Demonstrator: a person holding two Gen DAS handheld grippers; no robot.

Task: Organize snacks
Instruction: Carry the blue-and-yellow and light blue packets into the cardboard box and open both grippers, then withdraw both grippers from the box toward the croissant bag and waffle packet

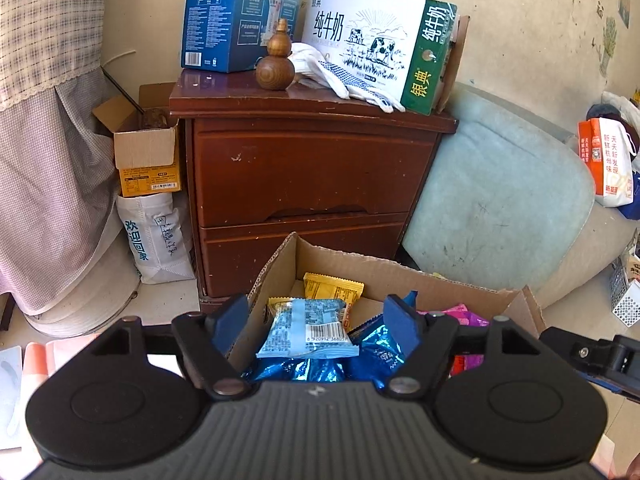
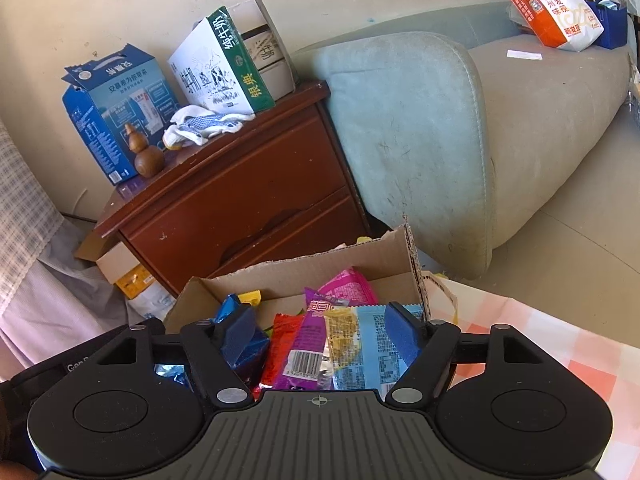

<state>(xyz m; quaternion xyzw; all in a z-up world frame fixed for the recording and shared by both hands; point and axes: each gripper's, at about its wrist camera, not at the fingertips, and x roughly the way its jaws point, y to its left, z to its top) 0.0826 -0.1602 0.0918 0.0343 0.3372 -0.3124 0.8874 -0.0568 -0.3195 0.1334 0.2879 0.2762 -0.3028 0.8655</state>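
The sofa (image 2: 404,128) and the dark wooden nightstand (image 1: 304,168) stand side by side at twelve o'clock, a backdrop rather than part of the job; the nightstand's top serves as a parking spot for a milk carton box (image 1: 372,40), a blue box (image 1: 236,12), white gloves (image 1: 344,76) and a small wooden gourd (image 1: 276,60). Nearer, at the middle of both views, sits the open cardboard box (image 1: 400,276), flaps up so packets can drop in from above; it is the likely collecting point for the snacks. Inside, packets lie loosely heaped: a light blue packet (image 1: 308,328) on top of shiny dark blue ones, a yellow packet (image 1: 332,288) behind at twelve o'clock, a pink packet (image 2: 348,284) and a purple packet (image 2: 308,340) toward three o'clock. The left claw (image 1: 316,320) hangs over the heap with jaws apart, the light blue packet between them but unpinched. The right claw (image 2: 320,332) is likewise spread above the packets, gripping nothing, which suggests both have just let go or are choosing.
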